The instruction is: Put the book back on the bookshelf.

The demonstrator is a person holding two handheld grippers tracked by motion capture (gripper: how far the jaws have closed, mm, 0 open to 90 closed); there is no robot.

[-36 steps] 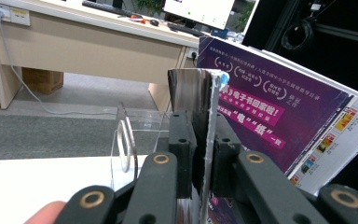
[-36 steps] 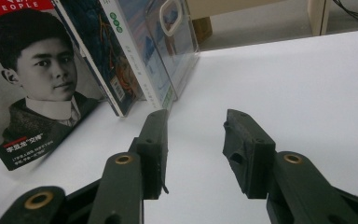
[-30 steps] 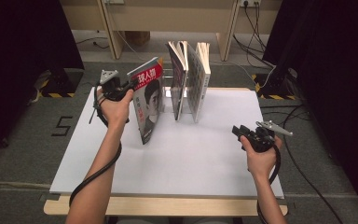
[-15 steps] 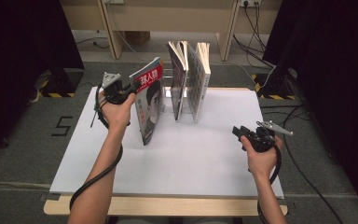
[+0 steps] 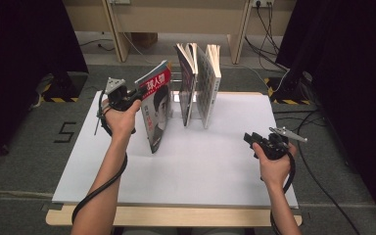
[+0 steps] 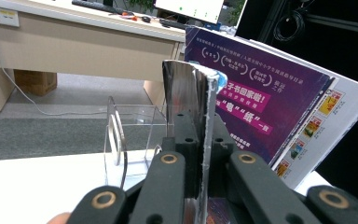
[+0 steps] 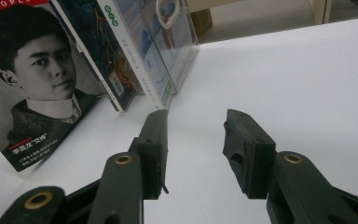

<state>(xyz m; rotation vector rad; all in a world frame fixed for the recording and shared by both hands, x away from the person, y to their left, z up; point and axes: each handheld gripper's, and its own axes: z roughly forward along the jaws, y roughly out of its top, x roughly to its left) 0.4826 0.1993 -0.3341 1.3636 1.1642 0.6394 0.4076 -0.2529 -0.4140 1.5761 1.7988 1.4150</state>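
A magazine (image 5: 156, 110) with a red-and-white portrait cover stands tilted on the white board, left of a clear rack. My left gripper (image 5: 138, 93) is shut on its upper edge; in the left gripper view the magazine's edge (image 6: 192, 93) runs up between the closed jaws of that gripper (image 6: 199, 135). Two other books (image 5: 198, 83) stand upright in the rack, one showing a purple back cover (image 6: 270, 102). At the right side of the board my right gripper (image 5: 248, 139) stands open and holds nothing. Seen from the right gripper (image 7: 196, 126), the portrait magazine (image 7: 37, 79) is at far left.
The clear acrylic rack (image 6: 121, 135) has free slots to the left of the books. The white board (image 5: 200, 171) lies on a wooden table. Wooden desks (image 5: 176, 14) and cables (image 5: 269, 29) lie beyond the far edge, with dark curtains on both sides.
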